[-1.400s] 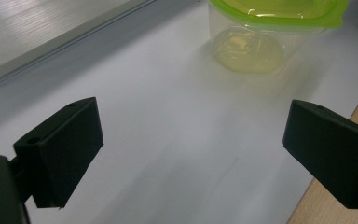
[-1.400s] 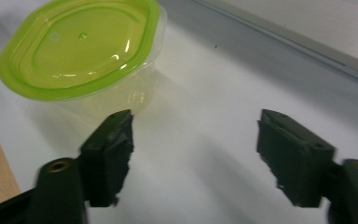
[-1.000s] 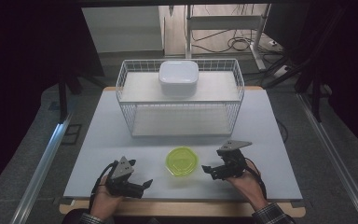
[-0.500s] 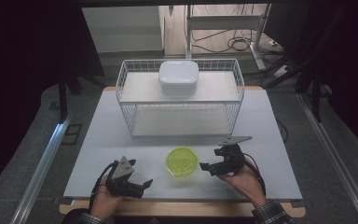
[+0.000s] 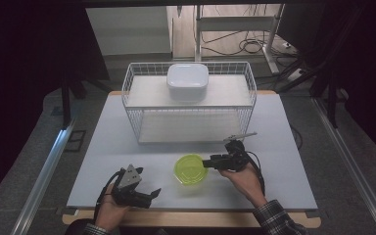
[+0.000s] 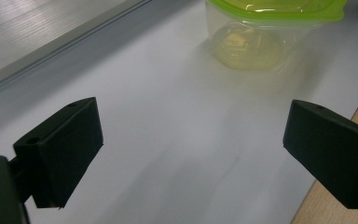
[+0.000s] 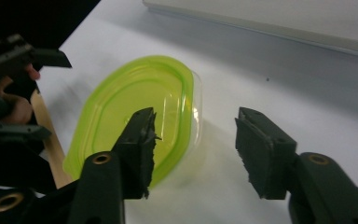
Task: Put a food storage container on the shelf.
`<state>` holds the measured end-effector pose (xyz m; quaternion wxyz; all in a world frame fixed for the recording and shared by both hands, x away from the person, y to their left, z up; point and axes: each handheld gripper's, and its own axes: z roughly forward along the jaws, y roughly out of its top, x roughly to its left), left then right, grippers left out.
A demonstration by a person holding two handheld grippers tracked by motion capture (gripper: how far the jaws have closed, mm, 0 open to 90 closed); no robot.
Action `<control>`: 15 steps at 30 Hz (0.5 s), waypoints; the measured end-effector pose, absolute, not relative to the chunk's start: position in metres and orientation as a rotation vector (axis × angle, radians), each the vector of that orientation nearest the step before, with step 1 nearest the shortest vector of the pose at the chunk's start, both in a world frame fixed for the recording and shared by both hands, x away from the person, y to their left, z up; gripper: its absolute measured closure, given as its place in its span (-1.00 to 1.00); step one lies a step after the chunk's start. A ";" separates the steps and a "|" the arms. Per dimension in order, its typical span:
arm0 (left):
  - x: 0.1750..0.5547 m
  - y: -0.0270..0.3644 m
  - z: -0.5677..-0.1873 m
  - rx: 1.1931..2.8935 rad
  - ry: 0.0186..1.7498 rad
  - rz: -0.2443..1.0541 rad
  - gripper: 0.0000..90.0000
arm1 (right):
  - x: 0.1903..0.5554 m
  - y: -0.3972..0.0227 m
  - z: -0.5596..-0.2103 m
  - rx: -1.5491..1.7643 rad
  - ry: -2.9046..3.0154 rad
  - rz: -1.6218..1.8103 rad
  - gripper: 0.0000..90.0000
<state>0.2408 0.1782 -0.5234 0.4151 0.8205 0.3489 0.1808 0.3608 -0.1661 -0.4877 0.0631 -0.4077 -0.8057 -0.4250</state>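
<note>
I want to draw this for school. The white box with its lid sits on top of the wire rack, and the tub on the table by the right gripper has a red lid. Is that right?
Not quite: the tub's lid is yellow-green, not red, as the high view and right gripper view show. The rest holds: the white box sits on top of the wire rack, and the tub stands on the table by the right gripper.

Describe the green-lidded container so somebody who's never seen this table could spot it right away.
Start at the white wire basket at the table's far side and come toward the near edge. The small clear tub with a lime-green lid sits there, between the two grippers. Nothing else on the table is brightly coloured.
</note>
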 end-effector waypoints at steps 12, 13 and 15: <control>0.240 0.177 -0.523 2.073 0.865 0.453 -0.90 | 0.378 -0.155 -0.499 -1.274 -2.251 -1.239 0.51; 0.240 0.177 -0.524 2.073 0.865 0.454 -0.90 | 0.379 -0.155 -0.499 -1.274 -2.228 -1.236 0.56; 0.240 0.177 -0.523 2.073 0.864 0.454 -0.90 | 0.381 -0.156 -0.500 -1.272 -2.188 -1.234 0.68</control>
